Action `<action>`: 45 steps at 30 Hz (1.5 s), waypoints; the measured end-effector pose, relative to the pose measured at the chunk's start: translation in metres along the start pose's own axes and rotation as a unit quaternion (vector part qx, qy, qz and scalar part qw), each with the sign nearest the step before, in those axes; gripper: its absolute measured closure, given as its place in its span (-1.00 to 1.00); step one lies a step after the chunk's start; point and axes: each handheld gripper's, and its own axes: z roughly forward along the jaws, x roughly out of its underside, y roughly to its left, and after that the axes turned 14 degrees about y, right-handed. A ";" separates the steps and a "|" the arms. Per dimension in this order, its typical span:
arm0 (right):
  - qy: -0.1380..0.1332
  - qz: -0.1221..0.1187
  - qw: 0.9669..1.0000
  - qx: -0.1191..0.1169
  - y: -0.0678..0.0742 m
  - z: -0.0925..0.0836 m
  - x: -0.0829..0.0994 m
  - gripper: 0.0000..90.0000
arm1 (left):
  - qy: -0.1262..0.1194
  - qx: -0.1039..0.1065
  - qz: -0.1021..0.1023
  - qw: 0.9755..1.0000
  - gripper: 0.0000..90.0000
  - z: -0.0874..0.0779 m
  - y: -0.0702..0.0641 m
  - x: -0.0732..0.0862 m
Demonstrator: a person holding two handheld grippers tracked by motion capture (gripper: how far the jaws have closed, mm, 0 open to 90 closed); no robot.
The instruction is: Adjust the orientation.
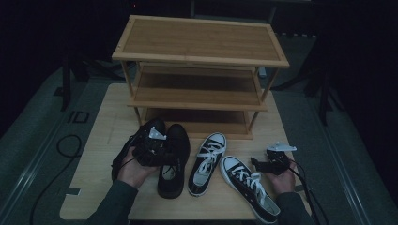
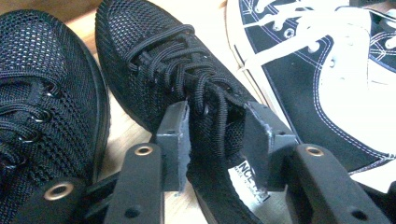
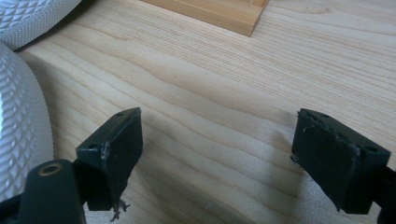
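Left gripper view puts the black mesh sneaker (image 2: 159, 65) at centre frame, its tongue and laces pinched between the left gripper (image 2: 215, 135) pads, jaws clenched on it. Its twin (image 2: 42, 102) lies at the left edge, a black-and-white canvas sneaker (image 2: 317, 79) at upper right. High view shows the same pair at lower left of the table (image 1: 108, 112), below the wooden shoe rack (image 1: 202, 44). At lower right, the right gripper (image 1: 258, 162) rests with jaws spread wide over bare wood.

A black mesh shoe (image 2: 163, 60), laced and upright, stood on the table beside its mate (image 2: 42, 93), toe toward the rack, its tongue between gripper pads.
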 end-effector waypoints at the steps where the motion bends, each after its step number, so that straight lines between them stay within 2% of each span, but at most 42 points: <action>1: 0.000 0.000 1.000 0.000 0.000 0.000 0.000 -0.65 | 0.000 -0.001 -0.001 1.000 0.39 0.000 -0.001 0.000; 9: 0.000 0.000 1.000 0.000 0.000 0.000 0.000 -0.65 | -0.004 -0.003 -0.004 1.000 0.31 0.000 -0.001 -0.002; 13: 0.000 0.000 1.000 0.000 0.000 0.000 0.000 -0.65 | 0.001 -0.006 -0.005 1.000 0.42 0.000 -0.002 0.000; 18: 0.000 0.000 1.000 0.000 0.000 0.000 0.000 -0.65 | 0.022 -0.028 -0.010 0.999 0.54 0.005 0.001 0.004; 19: 0.000 0.000 1.000 0.000 0.000 0.000 0.000 -0.65 | 0.020 -0.019 -0.015 1.000 0.54 0.006 0.003 0.006; 21: 0.000 0.000 1.000 0.000 0.000 0.000 0.000 -0.65 | 0.015 -0.014 -0.022 1.000 0.61 0.006 0.005 0.007; 22: 0.000 0.000 1.000 0.000 0.000 0.000 0.000 -0.65 | 0.014 -0.013 -0.022 1.000 0.66 0.006 0.005 0.007; 26: 0.000 0.000 1.000 0.000 0.000 0.000 0.000 -0.65 | 0.013 -0.031 -0.019 0.999 0.93 0.004 0.004 0.007; 28: 0.000 0.000 1.000 0.000 0.000 0.000 0.000 -0.65 | 0.011 -0.041 -0.022 0.999 0.95 0.002 0.006 0.010; 40: 0.000 0.000 1.000 0.000 0.000 0.000 0.000 -0.65 | 0.008 -0.049 -0.046 0.998 0.96 -0.009 0.027 0.031; 45: 0.000 0.000 1.000 0.000 0.000 0.000 0.000 -0.65 | 0.010 -0.056 -0.039 0.998 0.96 -0.013 0.035 0.036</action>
